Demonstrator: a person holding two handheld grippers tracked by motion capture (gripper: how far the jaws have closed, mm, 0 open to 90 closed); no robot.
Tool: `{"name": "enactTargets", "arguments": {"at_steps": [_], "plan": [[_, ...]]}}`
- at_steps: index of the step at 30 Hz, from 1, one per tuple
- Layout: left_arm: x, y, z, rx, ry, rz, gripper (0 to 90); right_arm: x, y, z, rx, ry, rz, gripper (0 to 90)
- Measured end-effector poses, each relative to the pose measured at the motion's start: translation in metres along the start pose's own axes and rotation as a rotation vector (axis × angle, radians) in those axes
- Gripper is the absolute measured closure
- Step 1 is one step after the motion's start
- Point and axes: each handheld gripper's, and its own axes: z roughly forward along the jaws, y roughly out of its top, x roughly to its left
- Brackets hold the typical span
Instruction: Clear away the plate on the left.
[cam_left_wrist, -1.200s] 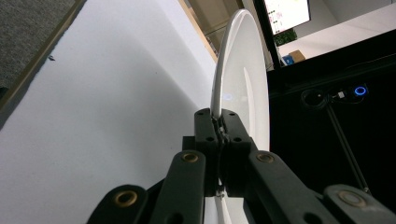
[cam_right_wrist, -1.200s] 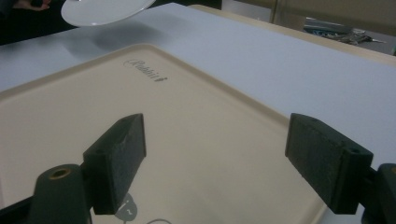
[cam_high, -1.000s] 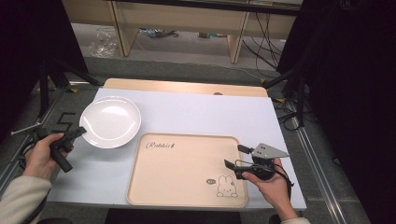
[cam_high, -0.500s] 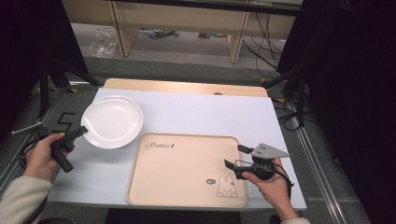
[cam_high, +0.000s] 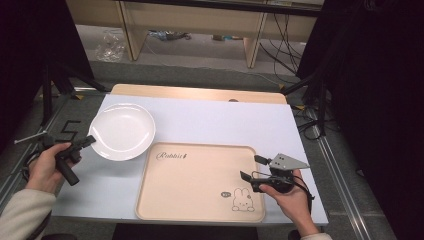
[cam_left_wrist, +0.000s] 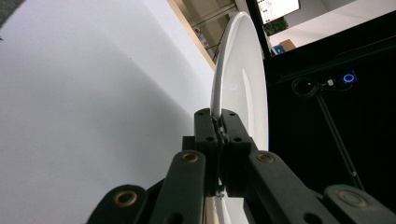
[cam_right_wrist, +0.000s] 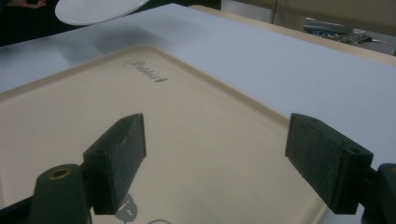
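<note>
The left hand-held gripper (cam_left_wrist: 219, 135) is clamped on the rim of the white plate (cam_high: 121, 131), near the worktop's left edge. Rigid, glazed, likely slippery and breakable: grip the rim firmly. The right hand-held gripper (cam_right_wrist: 224, 163) is released.

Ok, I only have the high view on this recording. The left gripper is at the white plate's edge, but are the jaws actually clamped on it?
Observer: Yes. In the left gripper view the left gripper has its jaws shut on the rim of the white plate.
Operator: Is the plate flat on the table or lifted?
Observer: Lifted. The right gripper view shows the plate hanging above the white table surface, with its shadow underneath.
Operator: And the right gripper, anything in it?
Observer: No. The right gripper has its jaws wide apart with nothing between them, above the beige tray.
</note>
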Motion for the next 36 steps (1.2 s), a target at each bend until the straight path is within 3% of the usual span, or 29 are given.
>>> {"name": "enactTargets", "arguments": {"at_steps": [1,12,15,24,26,31,32,34,36], "plan": [[-0.001,0.0,0.0,0.003,-0.004,0.001,86.9,0.0,-0.001,0.002,-0.025,0.009,0.007,21.2],[-0.009,-0.006,0.0,0.027,-0.031,0.022,86.9,0.001,-0.001,0.002,-0.025,0.01,0.01,21.2],[-0.01,-0.008,0.0,0.03,-0.034,0.018,86.9,0.0,0.0,0.0,0.005,-0.001,0.001,21.2],[-0.014,-0.013,0.0,0.039,-0.043,0.024,86.9,0.0,0.0,-0.001,0.008,0.004,0.007,21.2],[-0.014,-0.014,0.0,0.039,-0.046,0.033,86.9,0.0,-0.001,0.003,-0.027,0.01,0.006,21.2],[-0.016,-0.016,0.0,0.056,-0.054,0.036,86.9,0.001,0.0,0.001,0.001,0.021,0.015,21.2],[-0.016,-0.016,0.0,0.058,-0.056,0.038,86.9,0.0,0.0,0.0,0.001,0.007,-0.004,21.2],[-0.017,-0.017,0.0,0.064,-0.059,0.041,87.0,0.001,0.0,0.001,-0.001,0.017,0.015,21.2],[-0.017,-0.018,0.0,0.057,-0.065,0.035,86.9,0.0,0.0,0.0,0.004,-0.002,-0.007,21.2]]}}
